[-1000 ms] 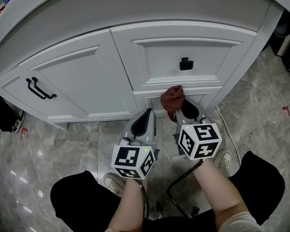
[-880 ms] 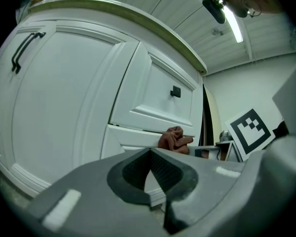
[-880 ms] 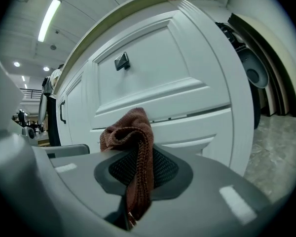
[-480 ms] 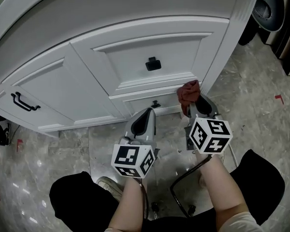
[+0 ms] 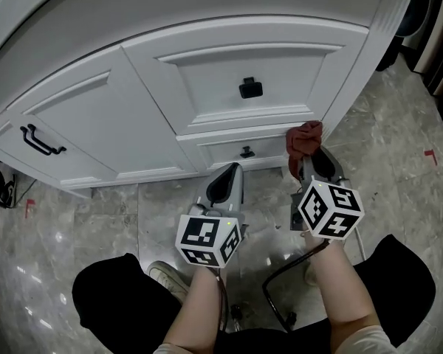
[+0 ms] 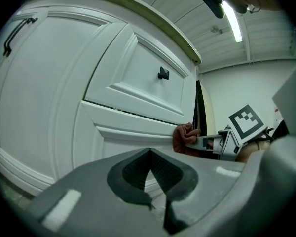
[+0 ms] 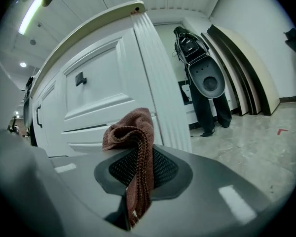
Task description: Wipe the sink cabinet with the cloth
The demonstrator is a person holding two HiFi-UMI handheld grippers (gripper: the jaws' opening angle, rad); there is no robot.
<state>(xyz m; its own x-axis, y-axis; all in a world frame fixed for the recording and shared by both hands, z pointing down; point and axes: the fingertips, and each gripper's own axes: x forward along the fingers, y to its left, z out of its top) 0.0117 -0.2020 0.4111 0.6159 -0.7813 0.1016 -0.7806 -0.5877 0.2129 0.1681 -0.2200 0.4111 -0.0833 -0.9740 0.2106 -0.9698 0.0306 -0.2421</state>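
Note:
The white sink cabinet [image 5: 96,116] fills the upper part of the head view, with a door on the left and two drawers on the right. My right gripper [image 5: 310,159] is shut on a reddish-brown cloth [image 5: 304,140]; the bunched cloth [image 7: 133,132] presses against the lower drawer's right end, beside the fluted corner post [image 7: 160,98]. My left gripper [image 5: 226,177] is shut with nothing in it and hovers low before the lower drawer [image 6: 133,127]. From the left gripper view the cloth [image 6: 183,138] shows at the drawer's right end.
Black handles: a bar pull [image 5: 38,140] on the door, a knob [image 5: 250,88] on the upper drawer, a small knob [image 5: 246,152] on the lower one. Grey marble floor [image 5: 96,227] lies below. A dark appliance [image 7: 204,83] and leaning boards [image 7: 246,68] stand to the right.
The right gripper carried the cloth rightward along the lower drawer front to its right end near the corner post. The left gripper stayed roughly in place.

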